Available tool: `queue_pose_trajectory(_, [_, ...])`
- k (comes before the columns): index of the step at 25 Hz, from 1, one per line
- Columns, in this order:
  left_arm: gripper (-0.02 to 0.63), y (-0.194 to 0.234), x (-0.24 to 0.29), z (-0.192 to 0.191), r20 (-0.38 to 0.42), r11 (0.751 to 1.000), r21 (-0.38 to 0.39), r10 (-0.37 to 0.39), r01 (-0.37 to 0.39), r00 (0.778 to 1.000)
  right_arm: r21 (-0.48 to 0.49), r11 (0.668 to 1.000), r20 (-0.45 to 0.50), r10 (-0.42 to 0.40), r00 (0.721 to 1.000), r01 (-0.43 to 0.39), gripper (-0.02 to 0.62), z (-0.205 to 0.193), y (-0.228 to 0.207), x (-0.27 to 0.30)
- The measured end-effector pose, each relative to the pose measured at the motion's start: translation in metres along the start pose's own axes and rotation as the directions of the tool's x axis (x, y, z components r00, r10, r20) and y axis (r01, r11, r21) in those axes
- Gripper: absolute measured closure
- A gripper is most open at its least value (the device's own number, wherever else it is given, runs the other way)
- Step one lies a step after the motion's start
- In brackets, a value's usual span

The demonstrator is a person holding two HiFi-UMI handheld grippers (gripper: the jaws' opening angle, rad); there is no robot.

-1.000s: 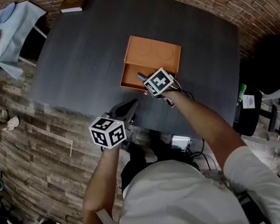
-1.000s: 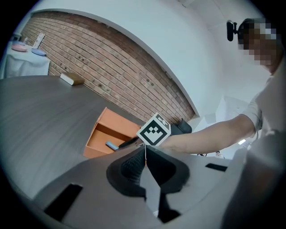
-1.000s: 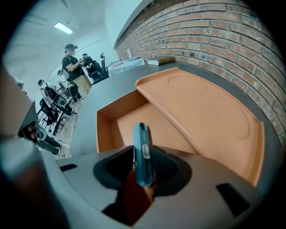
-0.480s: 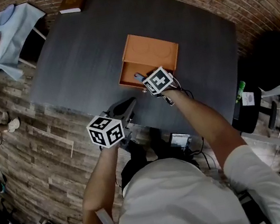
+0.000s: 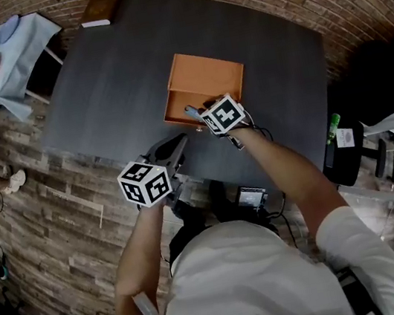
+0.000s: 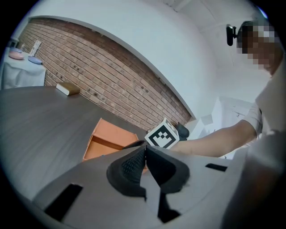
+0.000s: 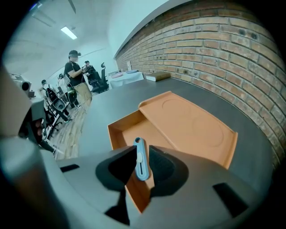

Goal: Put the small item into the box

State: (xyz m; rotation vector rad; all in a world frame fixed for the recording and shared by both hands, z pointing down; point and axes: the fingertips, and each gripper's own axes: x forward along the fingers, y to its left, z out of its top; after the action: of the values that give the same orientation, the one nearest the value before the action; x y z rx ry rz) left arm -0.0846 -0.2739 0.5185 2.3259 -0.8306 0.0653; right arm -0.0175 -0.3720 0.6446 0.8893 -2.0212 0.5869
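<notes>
The floor (image 5: 49, 217) near the person is made of wood planks. The left gripper (image 6: 144, 150) hangs by the near edge of the big dark grey table (image 5: 115, 77). Its two jaws are pressed together at the tips, with nothing between them.

A bit further in, the right gripper (image 7: 142, 148) is over the near side of the orange box (image 7: 114, 134). Its jaws are closing, and the small item (image 7: 140, 163) is between them. The small item is thin and light blue. A pad sits on each side of it, and it stands up with its round end pointing away from the gripper. It is up in the air, right over the box's near wall, and its top end reaches over the open inside of the box. It is not lying in the box.

The box is open, and its flat lid (image 7: 192, 123) lies back on the table behind it. From the head view, the box is near the middle of the table.

Far off on the table's back corner lies a brown book (image 5: 99, 8). Behind the table is a red brick wall (image 7: 214, 40). Off to one side is a small table with a light cloth (image 5: 4, 47) and some round plates on it. A few people (image 7: 76, 67) stand far back in the room, under a light on the ceiling.
</notes>
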Motion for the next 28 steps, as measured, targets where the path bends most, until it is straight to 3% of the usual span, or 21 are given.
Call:
queue_pose_trajectory(11, [0.592, -0.017, -0.015, 0.020, 0.056, 0.999, 0.029, -0.017, 0.016, 0.998, 0.032, 0.998, 0.158, 0.046, 0.986, -0.051, 0.514, 0.027, 0.020, -0.051])
queue_pose_trajectory(17, [0.594, -0.033, -0.024, 0.035, 0.105, 0.998, 0.036, -0.047, 0.043, 0.993, 0.027, 0.999, 0.230, 0.030, 0.973, -0.037, 0.526, 0.033, 0.026, -0.083])
queue_pose_trajectory(28, [0.595, -0.065, -0.048, 0.057, 0.167, 0.994, 0.060, -0.095, 0.086, 0.981, 0.062, 0.997, 0.367, 0.012, 0.930, -0.038, 0.541, 0.048, 0.040, -0.144])
